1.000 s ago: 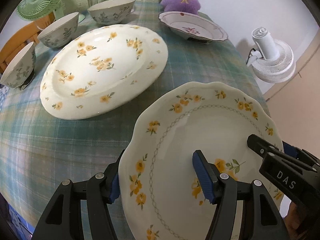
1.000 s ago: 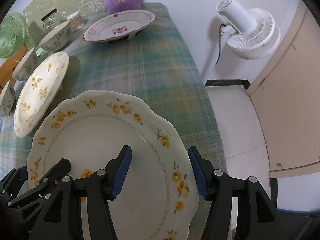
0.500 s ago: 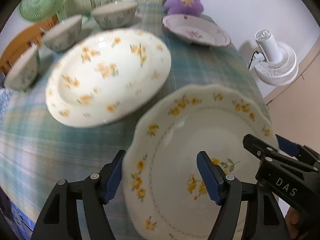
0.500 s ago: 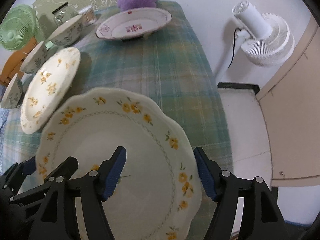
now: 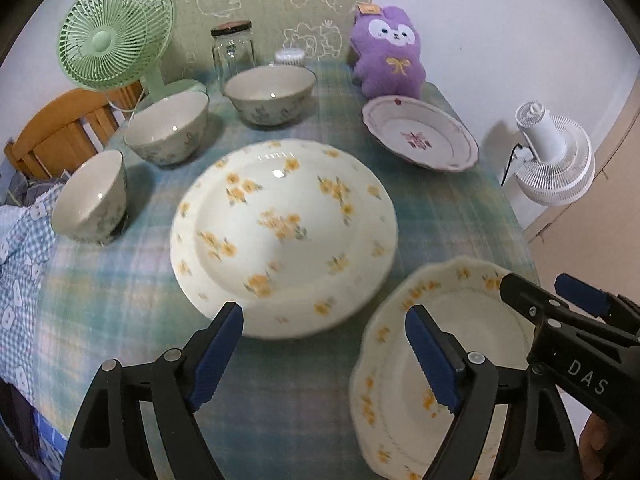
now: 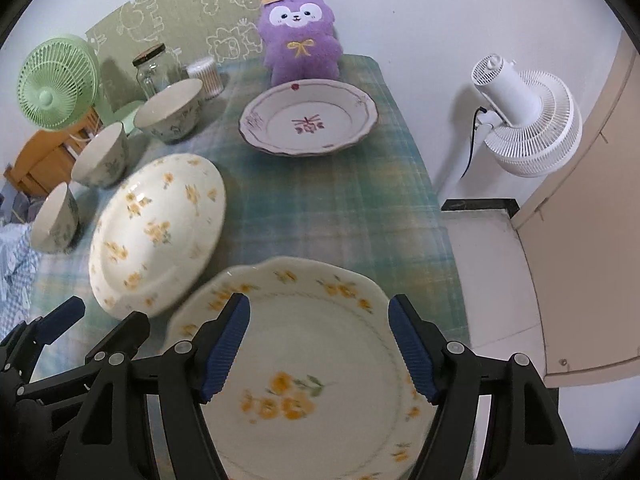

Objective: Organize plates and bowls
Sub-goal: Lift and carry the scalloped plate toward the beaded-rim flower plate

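Observation:
A scalloped cream plate with yellow flowers lies at the table's near right corner. My right gripper hovers above it, jaws opening, pads off the plate. My left gripper hangs over the plate's left rim and the cloth, jaws opening, nothing pressed between them. A large flowered plate sits mid-table. Behind it stand three bowls, and a purple-patterned plate lies at the back right.
A green fan, a glass jar and a purple plush toy line the table's back. A wooden chair stands at the left. A white fan stands on the floor past the table's right edge.
Both grippers have lifted and drawn back from the scalloped plate, and their jaws have widened. The plate stays on the table, and the bowls and back wall have come into view.

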